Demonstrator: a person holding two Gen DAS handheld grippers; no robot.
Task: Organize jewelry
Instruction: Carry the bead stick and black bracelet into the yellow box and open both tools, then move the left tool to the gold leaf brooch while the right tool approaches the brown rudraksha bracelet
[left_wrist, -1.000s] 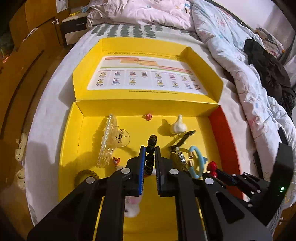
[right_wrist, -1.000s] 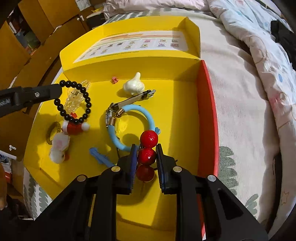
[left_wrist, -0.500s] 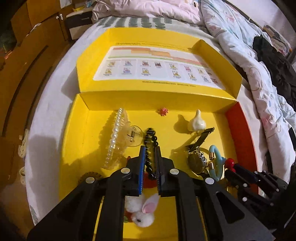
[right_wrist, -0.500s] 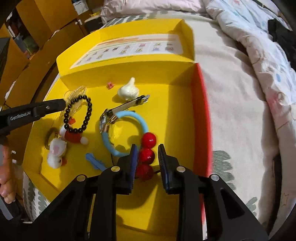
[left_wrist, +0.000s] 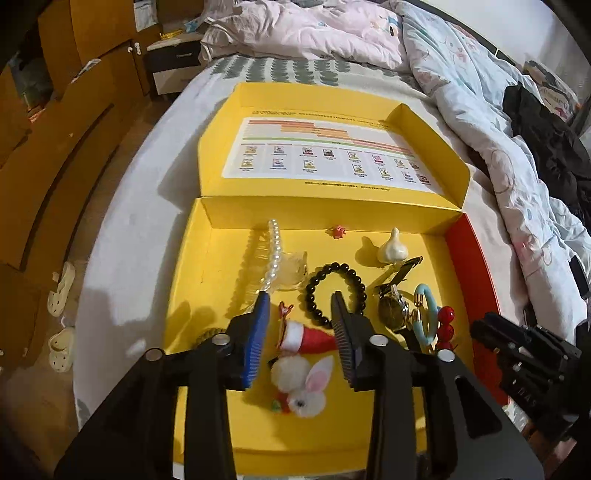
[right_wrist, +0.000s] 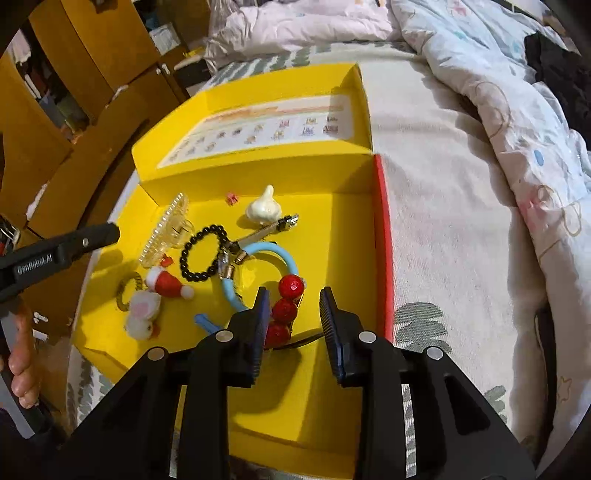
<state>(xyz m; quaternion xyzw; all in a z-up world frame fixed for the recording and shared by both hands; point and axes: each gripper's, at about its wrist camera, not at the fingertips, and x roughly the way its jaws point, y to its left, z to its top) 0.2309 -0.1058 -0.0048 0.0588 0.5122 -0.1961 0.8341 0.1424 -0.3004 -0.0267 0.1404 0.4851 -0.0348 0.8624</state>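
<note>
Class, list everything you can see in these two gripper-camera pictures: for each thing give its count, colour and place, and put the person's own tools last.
box: 1, yellow, red right wall, open on bed
bead bracelet: 1, black, box middle
pearl hair comb: 1, clear and white, left of bracelet
garlic-shaped charm: 1, white, box rear
red bead hair tie: 1, red, between right jaws, unclamped
ring: 1, light blue, beside red beads
Santa hat clip: 1, red and white, near front
bunny clip: 1, white, front
left gripper: 1, black, jaws opening
right gripper: 1, black, jaws opening
</note>
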